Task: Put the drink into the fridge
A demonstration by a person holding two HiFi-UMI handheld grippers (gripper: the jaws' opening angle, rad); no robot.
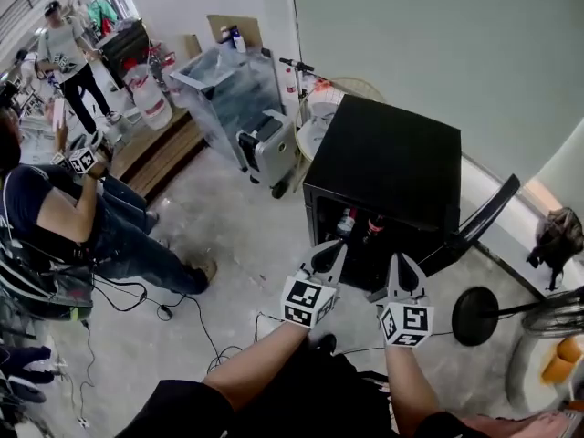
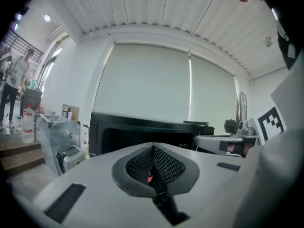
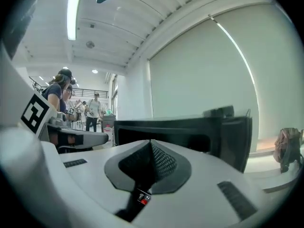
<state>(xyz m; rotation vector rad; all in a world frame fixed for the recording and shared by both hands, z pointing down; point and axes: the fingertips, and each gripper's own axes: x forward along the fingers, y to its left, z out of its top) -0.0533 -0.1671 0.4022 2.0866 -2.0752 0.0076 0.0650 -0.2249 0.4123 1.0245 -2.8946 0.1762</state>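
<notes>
The left gripper [image 1: 327, 255] and right gripper [image 1: 400, 267] hang clenched on nothing before the fridge [image 1: 383, 153], its door [image 1: 482, 215] open and bottles [image 1: 347, 223] already inside, so stowing looks done.

- The black box-shaped fridge [image 1: 383, 158] stands open on its near side, with bare grey concrete floor [image 1: 228, 235] to the near left of the opening.
- Dark red-capped bottles [image 1: 370, 226] fill part of its upper inside.
- Its black door [image 1: 482, 215] juts out near-right, barring that side.
- A black round stand base [image 1: 475, 316] sits just beyond the door.
- A grey-white wheeled case [image 1: 272, 149] stands close on the fridge's left.
</notes>
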